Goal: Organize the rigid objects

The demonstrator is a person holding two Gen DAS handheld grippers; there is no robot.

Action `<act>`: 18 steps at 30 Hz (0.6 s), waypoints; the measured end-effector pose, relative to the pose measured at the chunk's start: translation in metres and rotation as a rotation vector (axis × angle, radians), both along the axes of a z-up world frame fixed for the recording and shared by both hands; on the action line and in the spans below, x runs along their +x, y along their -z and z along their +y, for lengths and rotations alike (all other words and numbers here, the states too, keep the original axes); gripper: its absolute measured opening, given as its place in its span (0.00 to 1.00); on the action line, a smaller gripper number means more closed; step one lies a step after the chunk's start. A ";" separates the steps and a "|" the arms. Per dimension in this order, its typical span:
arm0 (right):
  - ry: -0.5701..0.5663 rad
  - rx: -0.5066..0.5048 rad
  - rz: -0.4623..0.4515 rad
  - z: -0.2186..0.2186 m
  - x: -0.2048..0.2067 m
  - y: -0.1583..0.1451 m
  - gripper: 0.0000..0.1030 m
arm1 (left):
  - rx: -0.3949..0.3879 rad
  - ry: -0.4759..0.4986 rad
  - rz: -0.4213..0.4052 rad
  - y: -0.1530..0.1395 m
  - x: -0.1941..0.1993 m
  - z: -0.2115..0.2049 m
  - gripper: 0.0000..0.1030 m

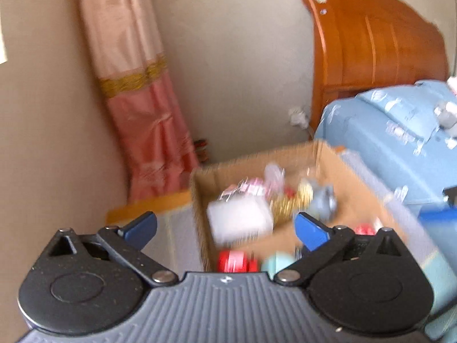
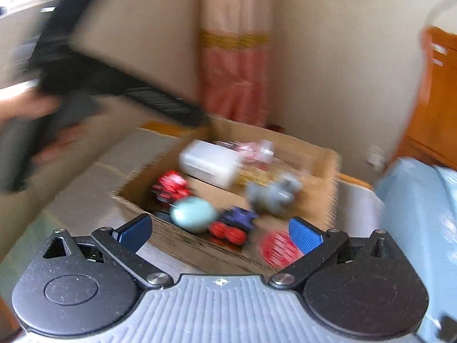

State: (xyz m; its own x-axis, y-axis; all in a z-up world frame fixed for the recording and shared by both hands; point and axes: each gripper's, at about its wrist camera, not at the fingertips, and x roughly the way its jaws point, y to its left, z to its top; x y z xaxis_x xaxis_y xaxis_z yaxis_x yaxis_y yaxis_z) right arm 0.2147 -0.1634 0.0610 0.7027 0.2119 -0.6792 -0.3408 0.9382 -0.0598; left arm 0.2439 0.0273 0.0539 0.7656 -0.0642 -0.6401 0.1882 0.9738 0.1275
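Bedroom corner, blurred by motion: beige walls, pink curtain (image 1: 134, 91) with one gold band, orange wooden headboard (image 1: 374, 43), bed under pale blue patterned cover (image 1: 380, 131). Beside the bed, one open cardboard box (image 2: 328, 168) on a pale surface. Inside the box, largest first: one white rectangular container (image 2: 210, 165), one grey lumpy object (image 2: 271, 194), one pale green egg-shaped object (image 2: 194, 214), several red pieces (image 2: 171, 187) too smeared to count, some gold tangle (image 1: 282, 205). Left gripper (image 1: 225, 228) hovering above the box's near edge, blue pads spread wide, holding nothing. Right gripper (image 2: 220, 233) likewise over the box, pads wide apart, nothing between them.
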 end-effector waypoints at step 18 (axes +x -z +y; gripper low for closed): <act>0.296 0.021 0.017 -0.026 -0.072 -0.013 1.00 | -0.004 -0.189 -0.010 -0.006 -0.121 -0.018 0.99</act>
